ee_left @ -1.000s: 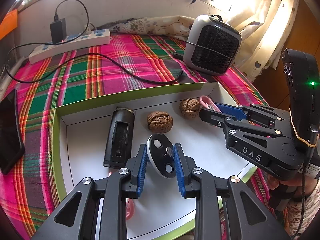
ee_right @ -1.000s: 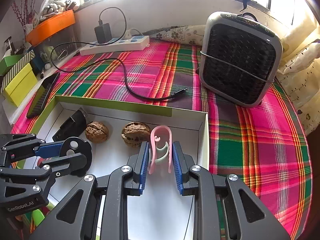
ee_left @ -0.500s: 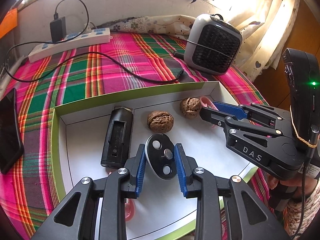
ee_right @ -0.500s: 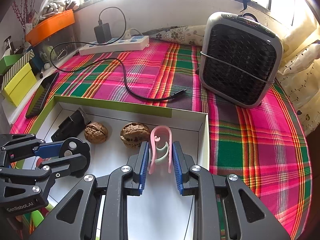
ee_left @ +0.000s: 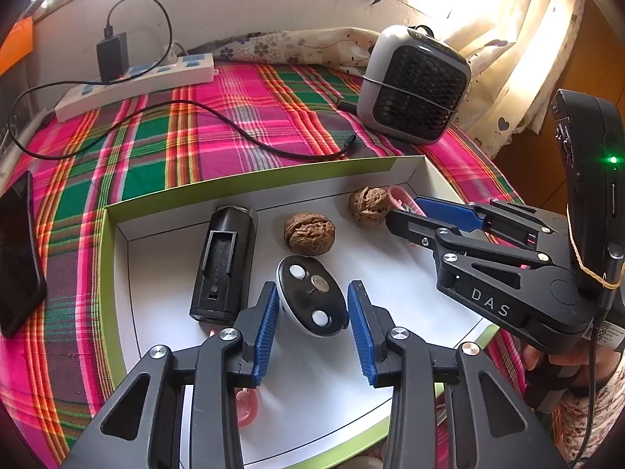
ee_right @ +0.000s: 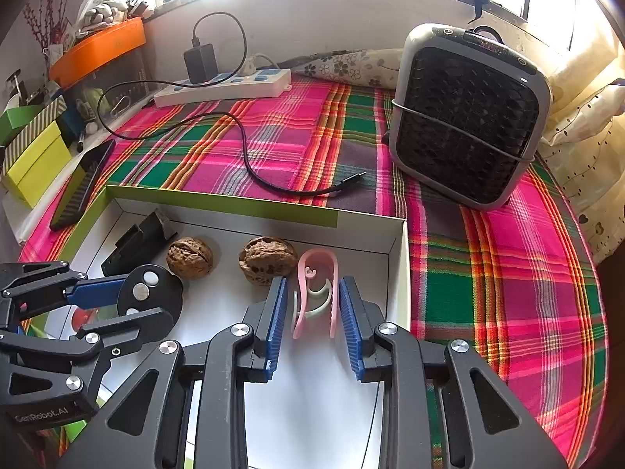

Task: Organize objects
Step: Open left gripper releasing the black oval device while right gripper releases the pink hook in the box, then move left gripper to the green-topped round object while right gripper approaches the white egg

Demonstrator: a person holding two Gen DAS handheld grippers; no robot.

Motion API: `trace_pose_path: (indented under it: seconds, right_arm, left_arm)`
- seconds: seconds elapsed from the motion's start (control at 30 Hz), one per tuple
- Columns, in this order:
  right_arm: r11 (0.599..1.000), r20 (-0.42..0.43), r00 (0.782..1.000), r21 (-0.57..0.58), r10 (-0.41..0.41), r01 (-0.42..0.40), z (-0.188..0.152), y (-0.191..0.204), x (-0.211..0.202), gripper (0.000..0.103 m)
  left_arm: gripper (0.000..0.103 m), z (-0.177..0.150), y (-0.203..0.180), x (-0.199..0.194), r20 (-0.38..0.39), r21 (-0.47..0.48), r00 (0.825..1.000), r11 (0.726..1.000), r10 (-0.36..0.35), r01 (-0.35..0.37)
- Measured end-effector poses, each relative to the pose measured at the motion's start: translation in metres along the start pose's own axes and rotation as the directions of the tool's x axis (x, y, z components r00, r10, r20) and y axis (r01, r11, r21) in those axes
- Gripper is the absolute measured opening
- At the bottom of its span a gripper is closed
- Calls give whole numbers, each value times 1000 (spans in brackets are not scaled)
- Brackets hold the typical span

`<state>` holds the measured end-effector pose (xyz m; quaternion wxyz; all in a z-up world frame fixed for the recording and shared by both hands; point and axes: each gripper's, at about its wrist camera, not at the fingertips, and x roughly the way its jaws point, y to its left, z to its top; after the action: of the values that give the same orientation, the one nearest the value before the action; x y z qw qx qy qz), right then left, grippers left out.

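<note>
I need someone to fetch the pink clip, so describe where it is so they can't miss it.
Find the white box with green edges on the plaid cloth, in front of the grey fan. In its corner nearest the fan lies the pink clip, between the opening right claw pads. It is the only pink U-shaped thing, right of two brown walnuts.

tray (ee_left: 242,179) on cloth (ee_left: 164,148), near edge | in tray along far wall, left to right: battery case (ee_left: 224,262), walnut (ee_left: 309,233), second walnut (ee_left: 368,201), clip (ee_right: 316,293) at far right corner | disc (ee_left: 312,301) before first walnut | fan (ee_left: 414,86) behind tray's right corner | power strip (ee_left: 136,82) at cloth's far edge
</note>
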<state>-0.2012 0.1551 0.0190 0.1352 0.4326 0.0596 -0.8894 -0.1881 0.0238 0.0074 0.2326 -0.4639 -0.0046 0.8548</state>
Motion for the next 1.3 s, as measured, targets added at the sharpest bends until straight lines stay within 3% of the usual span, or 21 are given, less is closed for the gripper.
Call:
trace_pose_path:
  seconds: [0.17,0.9,1.3]
  right_arm:
    - [1000,9,1000,-1,-2,2,-1,1,-5,40]
    - [1000,42,999,26,-1,0,-16,2,-35,41]
    - [999,72,997,37,11,-13,-40,9,-68,41]
  left_arm:
    - [37,-1,-1,-4,8,-5,1000,1000,0,0]
    - [39,-13,-6,-43,65,-9,998,1000,1,-1]
    - [39,-36,-6,-77,126,-11,992,1000,5,-3]
